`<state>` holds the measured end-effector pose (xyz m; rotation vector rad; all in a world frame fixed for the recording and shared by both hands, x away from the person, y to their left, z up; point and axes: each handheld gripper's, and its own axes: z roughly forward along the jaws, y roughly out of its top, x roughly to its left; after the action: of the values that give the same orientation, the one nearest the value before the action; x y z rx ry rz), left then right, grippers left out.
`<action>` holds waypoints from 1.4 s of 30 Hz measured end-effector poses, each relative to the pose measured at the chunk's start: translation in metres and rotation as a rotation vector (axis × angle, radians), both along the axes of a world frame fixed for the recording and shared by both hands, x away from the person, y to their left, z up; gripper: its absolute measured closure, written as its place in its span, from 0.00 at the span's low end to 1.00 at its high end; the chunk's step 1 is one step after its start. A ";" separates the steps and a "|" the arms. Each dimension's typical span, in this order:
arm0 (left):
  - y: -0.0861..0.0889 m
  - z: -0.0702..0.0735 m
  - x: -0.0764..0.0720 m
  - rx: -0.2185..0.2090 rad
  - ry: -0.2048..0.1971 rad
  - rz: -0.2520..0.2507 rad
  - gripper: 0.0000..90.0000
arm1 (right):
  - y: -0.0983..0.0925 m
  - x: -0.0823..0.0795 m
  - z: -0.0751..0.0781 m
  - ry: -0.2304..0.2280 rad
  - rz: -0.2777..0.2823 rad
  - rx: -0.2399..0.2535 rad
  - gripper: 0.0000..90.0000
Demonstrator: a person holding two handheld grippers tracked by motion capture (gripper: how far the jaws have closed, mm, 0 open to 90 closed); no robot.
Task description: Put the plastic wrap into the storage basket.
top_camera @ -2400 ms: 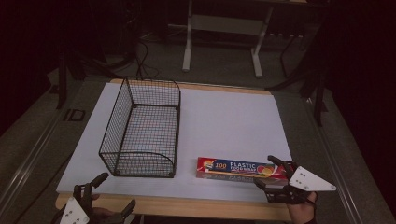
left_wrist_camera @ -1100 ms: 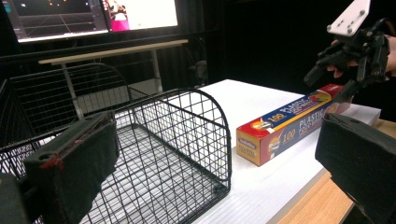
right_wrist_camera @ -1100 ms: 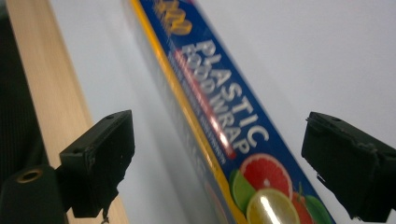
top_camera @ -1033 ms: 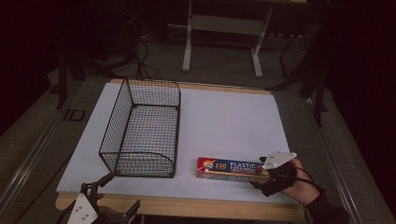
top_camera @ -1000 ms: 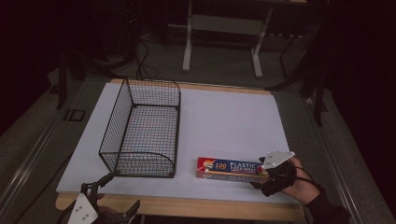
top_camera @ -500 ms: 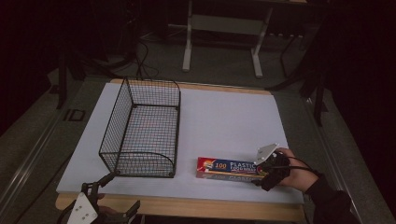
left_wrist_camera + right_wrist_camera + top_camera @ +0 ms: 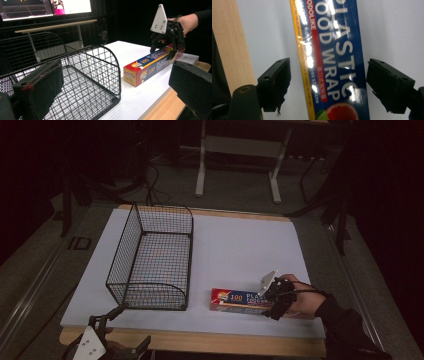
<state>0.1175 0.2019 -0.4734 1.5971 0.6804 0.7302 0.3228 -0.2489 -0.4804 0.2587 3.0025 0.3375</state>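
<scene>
This looks like a lab or test room, dim and bare. A white-topped table (image 7: 240,245) with a wooden edge fills the centre of the high view, cables (image 7: 150,180) trail over grey floor above it, and lit monitors (image 7: 45,7) glow at the left gripper view's upper left.

1. My right gripper (image 7: 276,301) is tipped down over the table's near right part, jaws spread wide with a gap on each side.
2. My right hand (image 7: 303,300) grips it from the right, dark sleeve (image 7: 345,330) trailing to the bottom edge.
3. My left gripper (image 7: 114,316) sits low at the near left edge, jaws apart, pointing forward.
</scene>
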 end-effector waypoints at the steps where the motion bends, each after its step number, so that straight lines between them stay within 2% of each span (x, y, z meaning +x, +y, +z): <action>1: 0.000 0.000 0.000 0.000 0.000 0.000 0.00 | 0.001 0.001 -0.001 0.009 0.005 -0.009 0.24; 5: 0.000 0.000 0.000 0.003 0.002 -0.002 0.00 | 0.004 0.008 -0.006 0.029 0.014 -0.050 0.26; 7: 0.000 0.000 0.000 0.004 0.001 -0.003 0.00 | 0.006 0.011 -0.009 0.056 0.020 -0.072 0.26; 10: 0.000 0.000 0.001 0.003 0.010 -0.005 0.00 | 0.009 0.015 -0.013 0.091 0.039 -0.112 0.32; 12: 0.000 -0.001 0.001 0.003 0.009 -0.006 0.00 | 0.009 0.016 -0.013 0.095 0.044 -0.122 0.35; 13: 0.000 -0.001 0.001 0.004 0.010 -0.005 0.00 | 0.012 0.018 -0.016 0.114 0.053 -0.145 0.36; 15: 0.000 -0.001 0.001 0.005 0.008 -0.005 0.00 | 0.014 0.018 -0.017 0.131 0.054 -0.159 0.37; 18: 0.000 -0.001 0.001 0.006 0.008 -0.004 0.00 | 0.019 0.017 -0.020 0.123 0.071 -0.193 0.39; 23: 0.000 -0.001 0.001 0.011 0.008 -0.003 0.00 | 0.021 0.014 -0.019 0.105 0.087 -0.212 0.43; 26: 0.000 -0.001 0.002 0.012 0.009 -0.004 0.00 | 0.022 0.012 -0.018 0.104 0.080 -0.211 0.43; 31: 0.000 -0.001 0.002 0.014 0.009 -0.003 0.00 | 0.022 0.010 -0.008 0.085 0.038 -0.171 0.44; 35: 0.000 -0.001 0.002 0.017 0.009 -0.003 0.00 | 0.020 0.012 0.001 0.089 -0.058 -0.126 0.44; 38: -0.001 -0.001 0.002 0.017 0.014 -0.009 0.00 | 0.018 0.012 0.008 0.092 -0.104 -0.102 0.44; 42: -0.001 -0.001 0.002 0.017 0.012 -0.008 0.00 | 0.017 0.013 0.015 0.118 -0.166 -0.079 0.44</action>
<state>0.1194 0.2008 -0.4746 1.6205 0.6779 0.7230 0.3359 -0.2322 -0.4651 0.5347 3.0724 0.1937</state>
